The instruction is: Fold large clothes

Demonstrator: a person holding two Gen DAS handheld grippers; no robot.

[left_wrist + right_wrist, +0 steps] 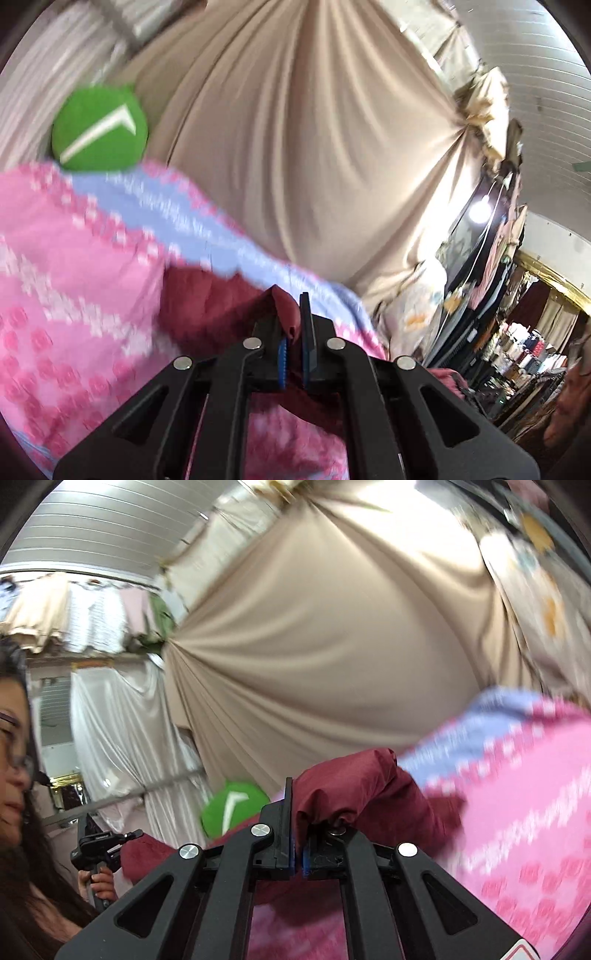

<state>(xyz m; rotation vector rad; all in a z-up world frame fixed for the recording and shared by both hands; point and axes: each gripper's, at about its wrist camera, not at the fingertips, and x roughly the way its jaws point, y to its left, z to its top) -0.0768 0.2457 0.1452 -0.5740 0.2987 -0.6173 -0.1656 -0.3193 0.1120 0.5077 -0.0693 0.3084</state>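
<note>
Left claw (294,332) is clamped tight on a fold of dark red garment (207,306); the cloth edge pokes up between the blue pads (282,363) & hangs down below the claw. Right claw (297,834) is likewise pinched on the same garment (354,794), w/ a puffy bunch of red cloth bulging over its right finger.

The garment is held up off a pink bedspread (74,295) w/ white & darker pink patterns & a pale blue band (192,221); the spread is blurred in both views. The red cloth stretches from the right claw toward the left side of the right wrist view, where a hand (101,880) grips a black handle.

A green round cushion (99,129) w/ a white chevron sits at the far edge of the bedspread. Behind it hangs a big beige drape (314,147), gathered into folds. White satin curtain (122,738) beside it in the right wrist view. Racks of clothes (524,350) at far right in the left wrist view, blurry.
</note>
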